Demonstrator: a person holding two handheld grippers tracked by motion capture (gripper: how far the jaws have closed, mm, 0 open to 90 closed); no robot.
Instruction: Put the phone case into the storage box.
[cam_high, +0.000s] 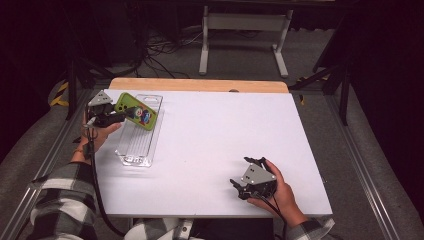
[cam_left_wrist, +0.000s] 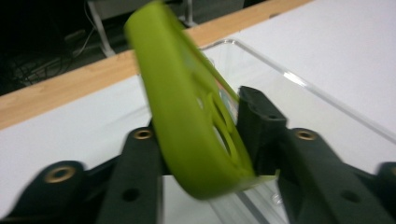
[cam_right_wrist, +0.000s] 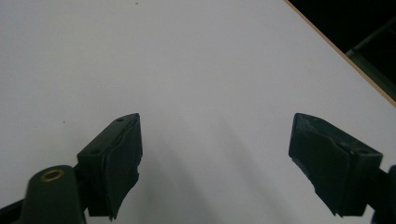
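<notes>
1. Left gripper (cam_high: 120, 116): jaws closed on green case (cam_high: 136, 111), held tilted above clear tray (cam_high: 150, 131) at bench (cam_high: 210, 135) left-back.
2. Right gripper (cam_high: 244, 176): jaws wide apart, nothing btw them, near front-right.

There are two grippers. One is the left gripper (cam_high: 121, 116) and one is the right gripper (cam_high: 240, 181). Each gripper has two black jaws, so that makes four jaws in all. There are two hands, the left hand (cam_high: 100, 134) and the right hand (cam_high: 281, 190), one for each gripper. There are two checked sleeves, one on each arm. There is one green phone case (cam_high: 136, 111). There is one clear plastic tray (cam_high: 136, 150). There is one white table (cam_high: 215, 140), with one strip of wood (cam_high: 200, 85) along its far edge. Behind the table there is one white frame (cam_high: 245, 22) with two legs
</notes>
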